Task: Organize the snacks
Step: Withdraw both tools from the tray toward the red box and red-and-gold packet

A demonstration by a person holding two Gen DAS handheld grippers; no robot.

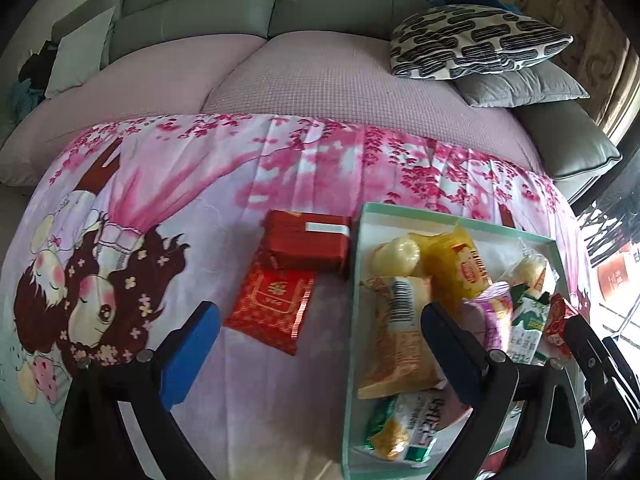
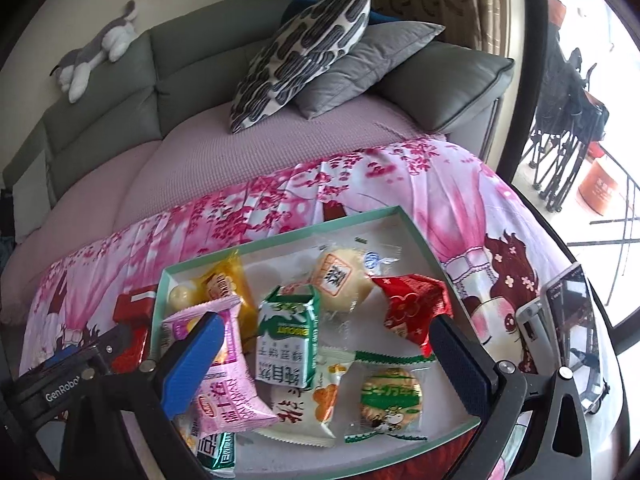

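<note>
Sofa point(image 1: 280, 12) in grey-green fills the far side of both views, its seat under a mauve waffle cover point(image 1: 320, 92), with a black-and-cream patterned cushion point(image 1: 476, 40) leaning on a plain grey cushion point(image 1: 520, 84) at the right end and a stuffed toy cat point(image 2: 96, 50) lying along the backrest. Nearer, a pink cartoon-print cloth point(image 1: 192, 208) covers the work surface. On it sits a shallow tray point(image 1: 354, 280) with a pale green rim, its long side running away from the cameras.

Inside the tray lie the snacks: a long orange-and-white packet point(image 1: 400, 336) lengthwise along the left wall, a yellow packet point(image 1: 460, 264) behind it, a pink packet point(image 2: 228, 376), a green-and-white biscuit packet point(image 2: 288, 340) standing roughly upright, a round cake in clear wrap point(image 2: 340, 284), a red foil packet point(image 2: 416, 308) and a round biscuit in green-edged wrap point(image 2: 390, 396).

Left of the tray, on the cloth, a red box point(image 1: 306, 244) rests partly on a flat red sachet point(image 1: 272, 308), whose long axis points toward the camera.

The left gripper point(image 1: 320, 344) hovers with jaws spread wide, empty, the sachet and the tray's left wall between its fingers. The right gripper point(image 2: 324, 360) is likewise spread and empty above the tray, the biscuit packet between its fingers. A phone point(image 2: 568, 328) stands at the right.
</note>
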